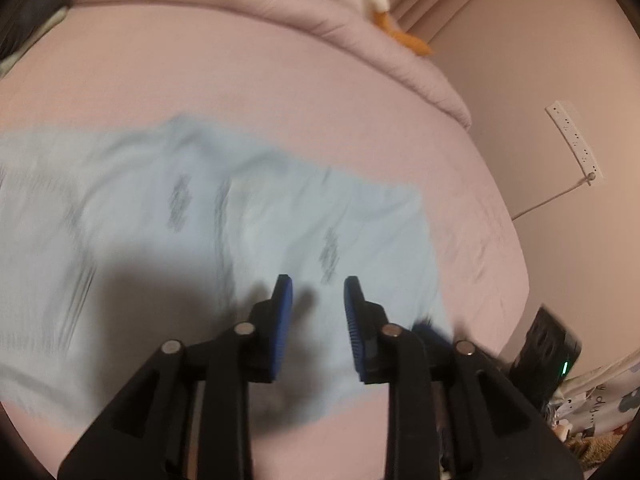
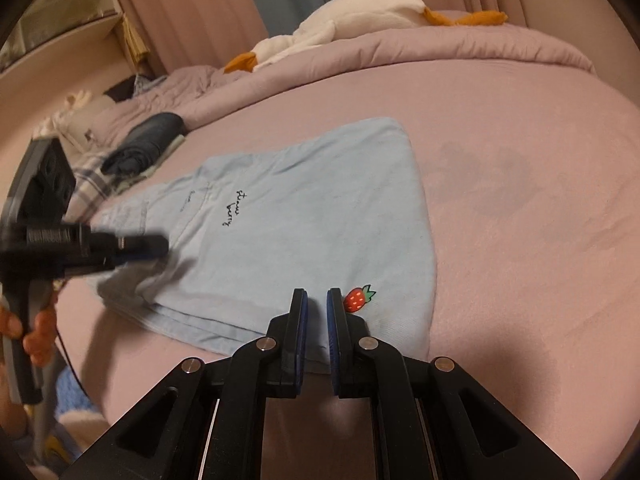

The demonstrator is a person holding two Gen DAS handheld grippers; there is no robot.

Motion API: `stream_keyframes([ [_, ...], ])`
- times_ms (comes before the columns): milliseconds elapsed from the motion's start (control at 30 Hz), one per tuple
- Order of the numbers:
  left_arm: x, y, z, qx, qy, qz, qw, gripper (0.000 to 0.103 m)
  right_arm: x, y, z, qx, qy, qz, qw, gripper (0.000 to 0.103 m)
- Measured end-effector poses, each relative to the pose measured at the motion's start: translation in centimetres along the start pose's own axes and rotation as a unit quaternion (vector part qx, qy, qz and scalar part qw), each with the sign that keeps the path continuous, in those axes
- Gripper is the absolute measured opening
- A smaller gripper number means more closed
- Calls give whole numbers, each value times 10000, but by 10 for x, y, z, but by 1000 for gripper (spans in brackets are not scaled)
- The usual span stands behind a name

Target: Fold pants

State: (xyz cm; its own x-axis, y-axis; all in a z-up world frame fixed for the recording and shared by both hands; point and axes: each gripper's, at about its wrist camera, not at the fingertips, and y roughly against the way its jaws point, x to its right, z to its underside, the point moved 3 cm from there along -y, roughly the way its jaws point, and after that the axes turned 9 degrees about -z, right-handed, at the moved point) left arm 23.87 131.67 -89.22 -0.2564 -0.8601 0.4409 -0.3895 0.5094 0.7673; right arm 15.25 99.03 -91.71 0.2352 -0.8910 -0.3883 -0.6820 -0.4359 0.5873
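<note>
Hovering nearest the lens, the right tool [image 2: 316, 300] is sitting with its 2 blue pads almost pressed together, a thin sliver of gap showing and nothing caught in it; it is hanging just over the near hem of the pants [image 2: 300, 216]. Those pale blue pants are lying flat on the pink bed [image 2: 520, 220], already doubled over into a stack, with layered edges showing along the near-left side and a small strawberry patch [image 2: 359, 299] just right of the pads.

Off to the left, the left tool [image 2: 140, 246] is being held by a hand [image 2: 30, 334] over the far-left part of the pants. In its own view the left tool [image 1: 318, 292] is spread apart with only cloth beneath it, gripping nothing (the picture is smeared, so whether the pads are brushing the fabric is unclear).

Judging by the soft creases, the cloth is looking light, limp and easily dragged, so it is likely sagging wherever it is unsupported. Pinching all layers together at 2 corners of 1 short edge seems the safest hold, since a single-layer pinch is liable to peel the stack open.

Further back, a dark rolled garment [image 2: 148, 140] is resting beside the pants, and a white plush goose [image 2: 360, 16] is lying on the bunched duvet [image 2: 480, 46].
</note>
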Motion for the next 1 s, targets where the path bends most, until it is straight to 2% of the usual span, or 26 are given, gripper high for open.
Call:
stream_keyframes([
  [167,23,-38,-23,-297,-81,274,9991,27,-2,0,1,8,29,-9,10000,8],
  [267,26,-67,-28,-327,-413,-353,9980,25,1,4,4,-1,27,-32,10000,8],
  [300,20,-78,-31,-343,-379,-477,9975,15,1,4,4,-3,27,-40,10000,8],
  [333,15,-81,-34,-273,-312,-515,9978,7,2,4,4,-3,23,-52,10000,8],
  [367,9,-80,-40,-202,-239,-561,9979,3,4,7,5,-1,19,-64,10000,8],
  [500,-18,-59,-47,-71,90,-556,9984,3,5,7,5,-7,22,-70,10000,8],
  [567,-26,-42,-44,37,68,-585,9983,17,4,7,5,-11,19,-54,10000,8],
  [633,-32,-22,-36,120,56,-278,9995,39,4,8,6,-8,13,-57,10000,8],
  [700,-30,-8,-21,101,-43,-13,9999,41,4,7,6,-13,-4,-58,10000,8],
  [767,-17,-11,-14,-21,-170,172,9997,41,5,7,5,-13,-19,-54,10000,8],
  [833,-14,-19,2,-267,-281,251,9989,39,5,6,5,-16,-23,-33,10000,8],
  [867,-18,-26,9,-390,-267,106,9988,38,4,6,4,-21,-24,-22,10000,8],
  [900,-26,-31,14,-451,-188,-58,9988,15,5,6,4,-25,-22,-19,10000,8],
  [933,-37,-32,16,-347,-80,-235,9991,3,5,6,4,-25,-22,-21,10000,8],
  [967,-47,-30,17,-299,42,-250,9992,4,5,6,4,-31,-24,-27,10000,8],
  [1000,-60,-25,19,-266,367,-39,9990,4,6,6,4,-32,-31,-33,10000,8],
])
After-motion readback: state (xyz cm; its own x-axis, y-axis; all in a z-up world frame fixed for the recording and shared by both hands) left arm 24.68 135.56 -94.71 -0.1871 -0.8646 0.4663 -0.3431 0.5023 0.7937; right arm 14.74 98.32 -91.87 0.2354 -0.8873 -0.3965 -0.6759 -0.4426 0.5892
